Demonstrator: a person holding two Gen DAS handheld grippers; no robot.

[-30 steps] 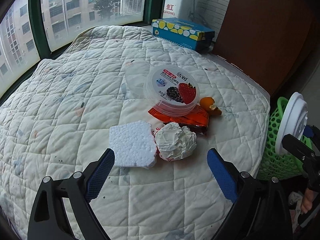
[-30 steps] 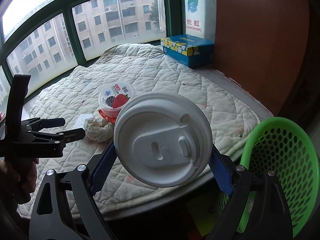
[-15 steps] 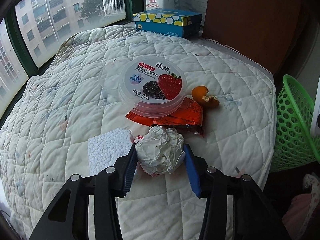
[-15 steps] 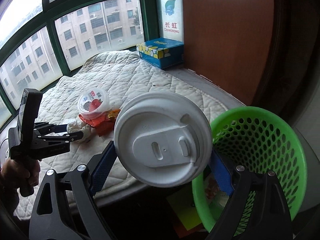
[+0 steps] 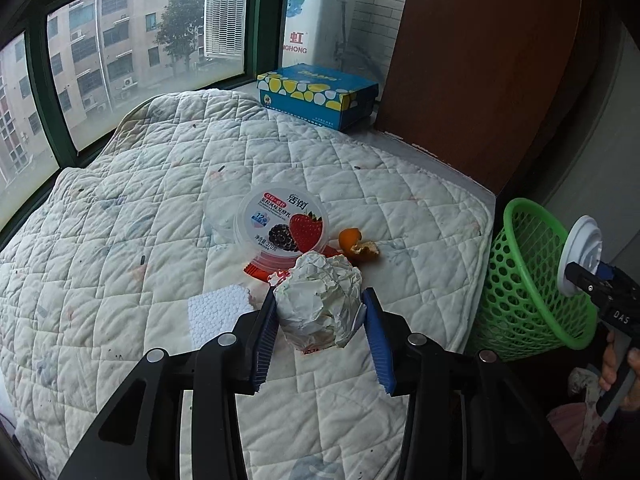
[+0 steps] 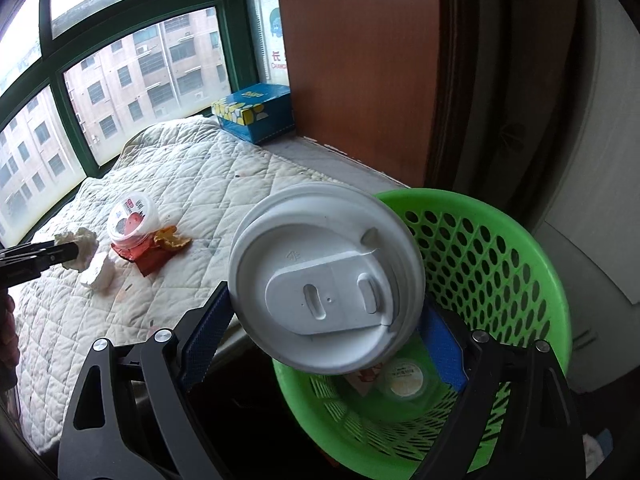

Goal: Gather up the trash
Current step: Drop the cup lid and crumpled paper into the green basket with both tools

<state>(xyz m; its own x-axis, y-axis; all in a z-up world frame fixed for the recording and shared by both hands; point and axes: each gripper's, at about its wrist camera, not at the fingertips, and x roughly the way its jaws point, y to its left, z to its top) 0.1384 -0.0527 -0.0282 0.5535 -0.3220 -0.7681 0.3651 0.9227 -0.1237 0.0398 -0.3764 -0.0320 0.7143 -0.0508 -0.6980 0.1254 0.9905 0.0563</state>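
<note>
My left gripper (image 5: 320,320) is shut on a crumpled white paper ball (image 5: 320,304) and holds it above the quilt (image 5: 120,240). On the quilt lie a white foam piece (image 5: 212,312), a clear yogurt tub (image 5: 280,228), a red wrapper (image 5: 264,270) and an orange peel (image 5: 356,244). My right gripper (image 6: 324,332) is shut on a cup with a white lid (image 6: 324,276) and holds it over the near rim of the green basket (image 6: 500,264). The basket also shows in the left wrist view (image 5: 528,272).
A blue and yellow tissue box (image 5: 316,94) stands at the far edge by the window. A brown wooden panel (image 5: 480,60) rises at the right. The basket holds a round lid (image 6: 402,378) and some packaging. The basket stands beside the bed's right edge.
My left gripper closed on the paper ball and lifted it off the quilt. My right gripper carried the cup rightwards until it is over the basket's rim.
</note>
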